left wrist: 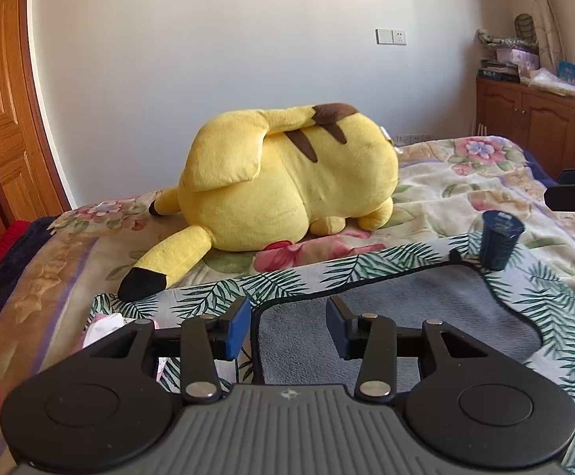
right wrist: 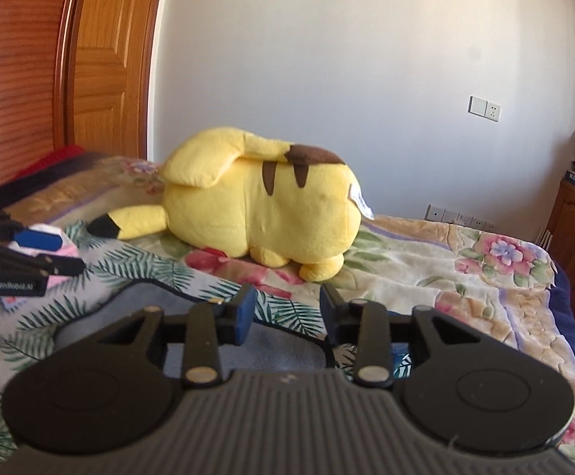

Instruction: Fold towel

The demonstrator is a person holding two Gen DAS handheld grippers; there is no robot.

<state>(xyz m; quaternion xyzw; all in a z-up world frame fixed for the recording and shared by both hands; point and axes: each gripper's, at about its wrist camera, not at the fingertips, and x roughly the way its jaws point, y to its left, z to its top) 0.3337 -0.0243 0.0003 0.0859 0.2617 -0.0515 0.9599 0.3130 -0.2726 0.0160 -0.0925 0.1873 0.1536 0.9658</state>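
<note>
A grey towel (left wrist: 398,316) with a black hem lies flat on a palm-leaf cloth (left wrist: 271,281) spread on the bed. My left gripper (left wrist: 288,316) is open and empty, its jaws straddling the towel's far left corner just above it. My right gripper (right wrist: 285,306) is open and empty over the towel's far right corner (right wrist: 287,336). In the left wrist view the right gripper's blue fingertip (left wrist: 500,243) stands at the towel's far right corner. In the right wrist view the left gripper (right wrist: 46,255) shows at the left edge.
A big yellow plush toy (left wrist: 287,178) lies on the floral blanket (left wrist: 465,182) just beyond the towel. A pink-white item (left wrist: 103,326) lies at the left on the leaf cloth. A wooden door (left wrist: 2,118) stands left, and a wooden cabinet (left wrist: 541,122) far right.
</note>
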